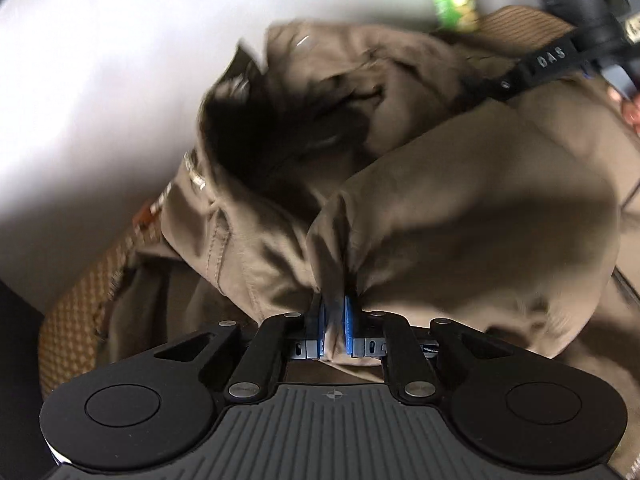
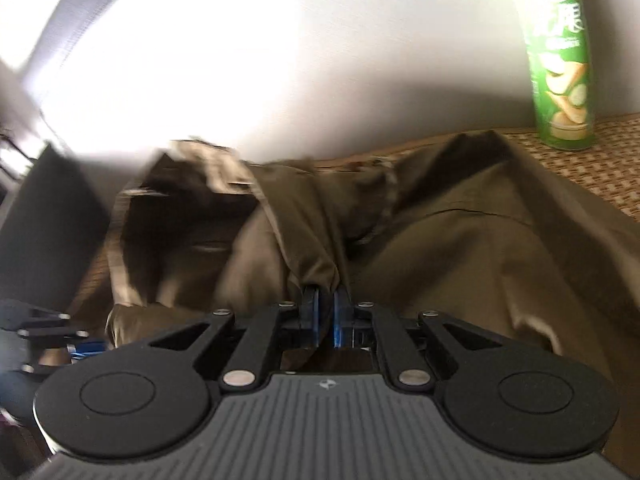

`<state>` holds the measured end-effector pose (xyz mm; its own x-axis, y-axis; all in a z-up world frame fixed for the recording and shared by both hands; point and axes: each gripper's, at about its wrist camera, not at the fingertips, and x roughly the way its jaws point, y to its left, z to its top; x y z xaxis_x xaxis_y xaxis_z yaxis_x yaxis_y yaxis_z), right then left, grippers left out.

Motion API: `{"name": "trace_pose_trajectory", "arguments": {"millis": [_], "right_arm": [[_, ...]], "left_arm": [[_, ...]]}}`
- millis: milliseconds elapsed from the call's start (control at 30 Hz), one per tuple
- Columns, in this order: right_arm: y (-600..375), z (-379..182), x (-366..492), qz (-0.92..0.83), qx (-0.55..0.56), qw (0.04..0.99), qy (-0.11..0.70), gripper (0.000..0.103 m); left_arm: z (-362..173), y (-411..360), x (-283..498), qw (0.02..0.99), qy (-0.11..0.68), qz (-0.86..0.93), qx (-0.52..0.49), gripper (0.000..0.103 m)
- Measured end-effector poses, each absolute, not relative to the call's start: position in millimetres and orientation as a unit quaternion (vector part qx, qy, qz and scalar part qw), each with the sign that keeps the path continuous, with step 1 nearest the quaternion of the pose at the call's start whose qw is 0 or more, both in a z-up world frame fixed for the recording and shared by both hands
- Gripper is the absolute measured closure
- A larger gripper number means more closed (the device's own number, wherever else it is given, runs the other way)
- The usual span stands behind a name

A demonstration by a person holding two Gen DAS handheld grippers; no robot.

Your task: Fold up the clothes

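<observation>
An olive-brown garment (image 1: 460,208) lies crumpled on a woven mat, with a dark opening and a zip edge at its left. My left gripper (image 1: 335,308) is shut on a pinched fold of this cloth, which bunches between its blue pads (image 1: 349,320). In the right wrist view the same garment (image 2: 460,240) spreads across the mat, and my right gripper (image 2: 326,300) is shut on another ridge of its fabric. The right gripper's black body (image 1: 560,56) shows at the upper right of the left wrist view, and the left gripper (image 2: 60,336) at the lower left of the right wrist view.
A green crisp tube (image 2: 562,60) stands on the woven mat (image 2: 592,176) at the far right, close to the white wall (image 2: 280,60). A dark box-like object (image 2: 48,232) sits at the left. A person's fingers (image 1: 628,108) show at the right edge.
</observation>
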<state>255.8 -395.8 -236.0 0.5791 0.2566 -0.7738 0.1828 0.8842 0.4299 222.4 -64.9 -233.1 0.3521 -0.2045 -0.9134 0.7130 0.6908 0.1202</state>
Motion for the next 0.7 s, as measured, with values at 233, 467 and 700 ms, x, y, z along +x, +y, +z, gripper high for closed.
{"name": "trace_pose_trajectory", "arguments": {"millis": [233,467,700], "right_arm": [[-417,-253,255,0.007,0.323,0.827,0.460,0.088],[-402,-165,192,0.103,0.268,0.878,0.383,0.058],[-347,-179,200,0.230,0.253,0.850,0.402,0.075]], "left_arm": [[-204,-32,210,0.795,0.500,-0.263,0.223,0.045],[-149,-26,174,0.798,0.471,-0.340,0.160,0.047],[-202,-77,204,0.780,0.490,-0.350,0.169,0.047]]}}
